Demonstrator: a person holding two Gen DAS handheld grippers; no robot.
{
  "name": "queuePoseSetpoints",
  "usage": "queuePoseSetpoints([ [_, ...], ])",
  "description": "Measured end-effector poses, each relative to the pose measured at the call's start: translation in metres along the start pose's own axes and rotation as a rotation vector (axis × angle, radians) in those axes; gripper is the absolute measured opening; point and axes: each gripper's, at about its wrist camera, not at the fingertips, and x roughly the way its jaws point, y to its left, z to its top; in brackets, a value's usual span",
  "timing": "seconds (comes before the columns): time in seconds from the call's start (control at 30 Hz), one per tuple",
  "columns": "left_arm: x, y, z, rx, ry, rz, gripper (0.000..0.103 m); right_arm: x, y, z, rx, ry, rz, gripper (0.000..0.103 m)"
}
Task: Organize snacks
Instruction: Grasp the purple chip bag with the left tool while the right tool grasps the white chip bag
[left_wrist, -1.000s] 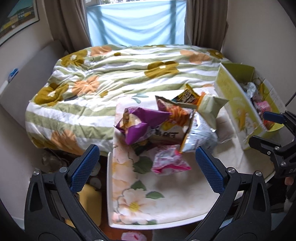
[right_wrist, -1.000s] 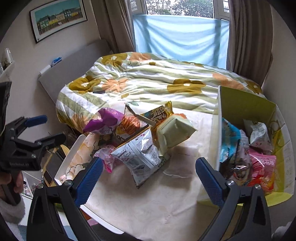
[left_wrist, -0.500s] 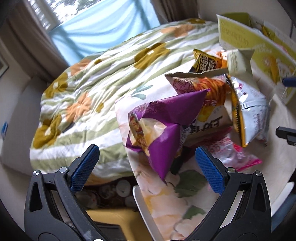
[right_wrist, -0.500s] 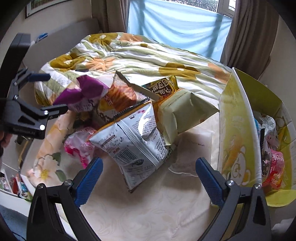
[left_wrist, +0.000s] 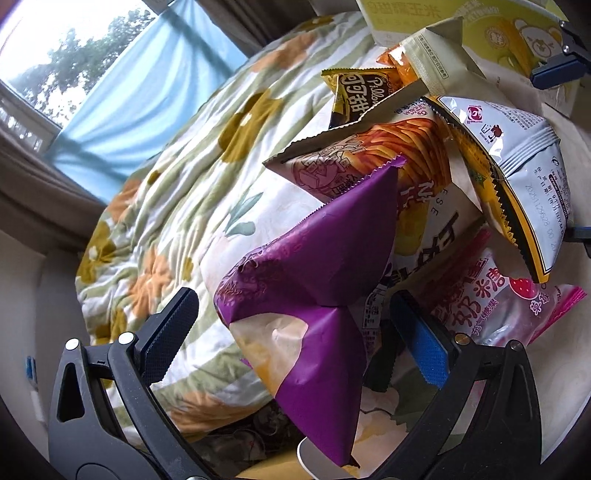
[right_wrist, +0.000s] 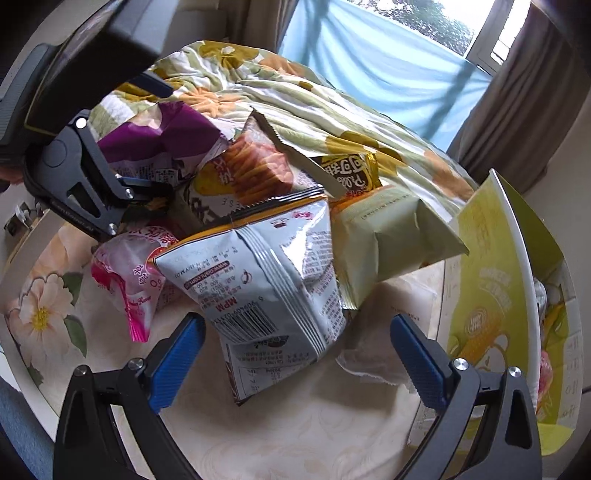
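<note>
Pick-up step: the left gripper (left_wrist: 291, 325), fingers wide apart and holding nothing, straddles the purple bag (left_wrist: 314, 280) at the bench (right_wrist: 295, 424) edge, the right gripper (right_wrist: 295, 343) likewise straddles the silver bag (right_wrist: 273, 280); next, close and carry to the yellow box (right_wrist: 491, 314).

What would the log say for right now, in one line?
left gripper: open around purple bag | right gripper: open near silver bag | yellow box: partly filled

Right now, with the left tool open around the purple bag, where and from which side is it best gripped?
Probably the lower folded flap of the purple bag, which hangs nearest the left tool. Come straight in from the table's outer edge: that flap is flat and thin, sits between the open fingers, and is free of the orange bag behind it.
</note>
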Motion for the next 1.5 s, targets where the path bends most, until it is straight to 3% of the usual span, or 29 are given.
queuePoseSetpoints([
  [0.07, 0.003, 0.0, 0.0, 0.006, -0.005, -0.017, 0.102, 0.003, 0.004, 0.001, -0.023, -0.002, 0.0, 0.1],
  [0.27, 0.003, -0.008, 0.002, 0.048, -0.01, -0.016, 0.088, 0.013, 0.009, 0.005, -0.034, -0.005, 0.008, 0.099],
  [0.47, 0.001, -0.009, -0.003, 0.045, -0.004, -0.069, 0.075, 0.021, 0.01, 0.013, -0.042, -0.007, 0.027, 0.099],
  [0.67, -0.001, 0.002, -0.007, 0.011, 0.008, -0.076, 0.061, 0.032, 0.01, 0.017, -0.049, 0.011, 0.075, 0.09],
  [1.1, -0.016, 0.015, -0.01, -0.086, 0.016, -0.11, 0.054, 0.026, 0.005, 0.013, -0.018, 0.02, 0.122, 0.064],
  [1.5, -0.053, 0.027, -0.017, -0.192, -0.009, -0.1, 0.049, -0.005, 0.001, 0.012, 0.042, -0.011, 0.138, 0.061],
])
